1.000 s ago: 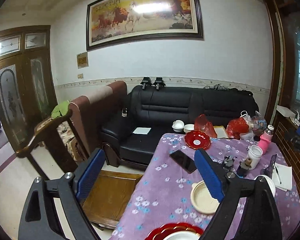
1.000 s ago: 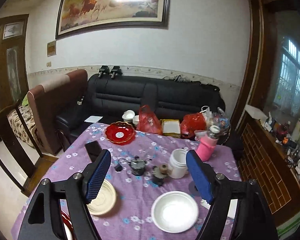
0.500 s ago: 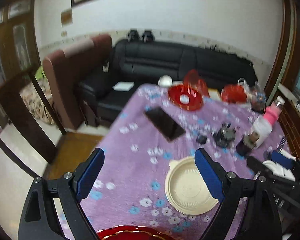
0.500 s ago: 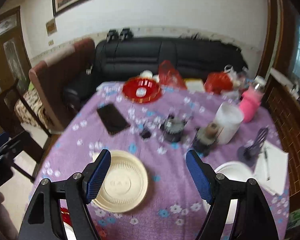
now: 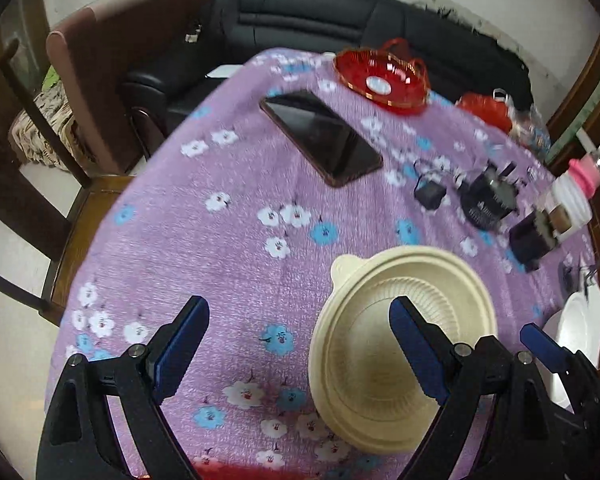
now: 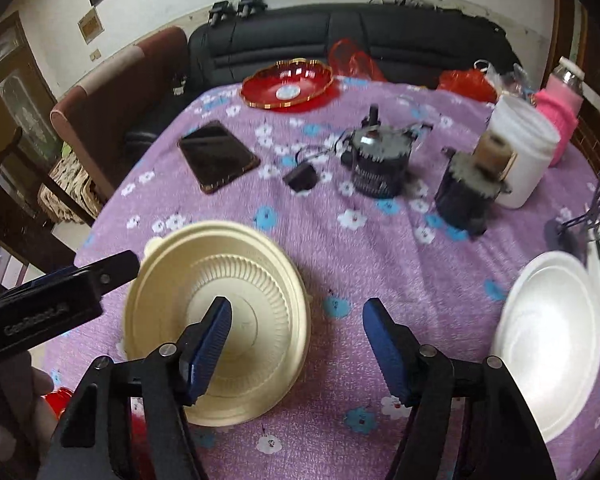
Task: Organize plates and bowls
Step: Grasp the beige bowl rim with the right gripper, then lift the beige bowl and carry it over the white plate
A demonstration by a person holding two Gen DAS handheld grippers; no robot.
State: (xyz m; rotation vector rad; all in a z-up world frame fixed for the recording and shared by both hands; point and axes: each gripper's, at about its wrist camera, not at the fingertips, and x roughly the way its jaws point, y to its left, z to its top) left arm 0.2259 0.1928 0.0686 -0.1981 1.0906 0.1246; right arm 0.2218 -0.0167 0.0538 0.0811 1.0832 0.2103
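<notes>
Left tongs point(image 5: 296, 344) spread wide, nothing between them, above bare cloth on the desk point(image 5: 228, 248). Cream bowl point(image 6: 220, 316) sits mid-desk: looks like light, thin, flexible plastic, so pinch the rim. Right tongs point(image 6: 296, 340) closing, empty, over its right edge. White bowl point(image 6: 548, 336) far right, probably foam, crushable.
</notes>
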